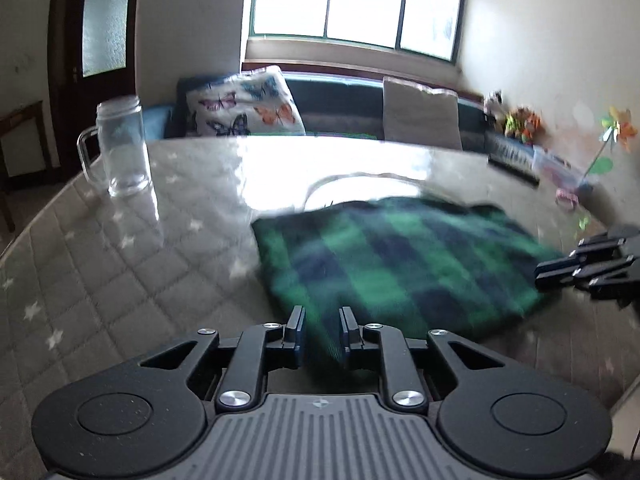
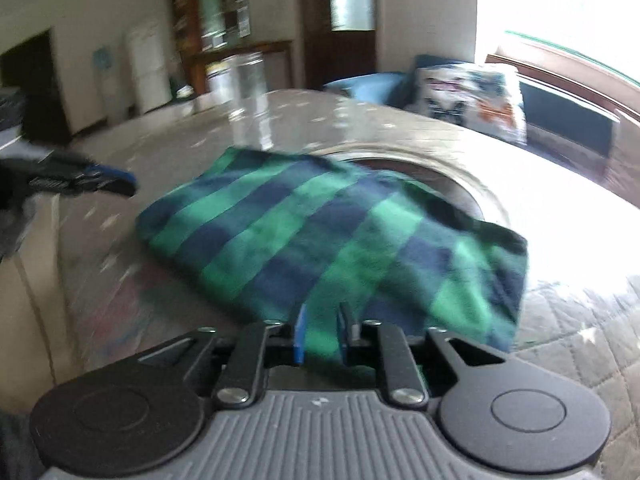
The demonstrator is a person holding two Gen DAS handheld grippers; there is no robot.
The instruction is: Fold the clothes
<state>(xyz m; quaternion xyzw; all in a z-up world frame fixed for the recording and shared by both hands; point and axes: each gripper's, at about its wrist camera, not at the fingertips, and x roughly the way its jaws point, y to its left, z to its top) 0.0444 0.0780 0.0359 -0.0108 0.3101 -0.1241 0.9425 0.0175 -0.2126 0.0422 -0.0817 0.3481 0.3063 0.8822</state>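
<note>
A green-and-navy plaid cloth (image 1: 396, 264) lies folded into a thick, roughly rectangular bundle on a table (image 1: 132, 264) covered with a grey quilted, star-printed cover under a glossy clear sheet. The bundle sits toward the near side of the table, with its far edge overlapping a round recess in the tabletop (image 2: 460, 184). The left gripper (image 1: 322, 330) is at the near left corner of the cloth, its two black fingers drawn close together with a strip of the plaid fabric pinched between them, so it is grasping the cloth. The right gripper (image 2: 323, 330) grips the near edge of the same cloth in the same manner, a fold of green fabric clamped between its blue-padded fingers. Each gripper appears in the other's view at the side of the bundle, blurred. A clear glass mug (image 1: 120, 148) with a handle stands upright on the far left part of the table, well apart from the cloth. Beyond the table, a butterfly-print cushion (image 1: 244, 108) leans on a dark sofa (image 1: 340, 100) under a bright window (image 1: 356, 0), and a colourful pinwheel (image 1: 614, 132) stands at the far right.
</note>
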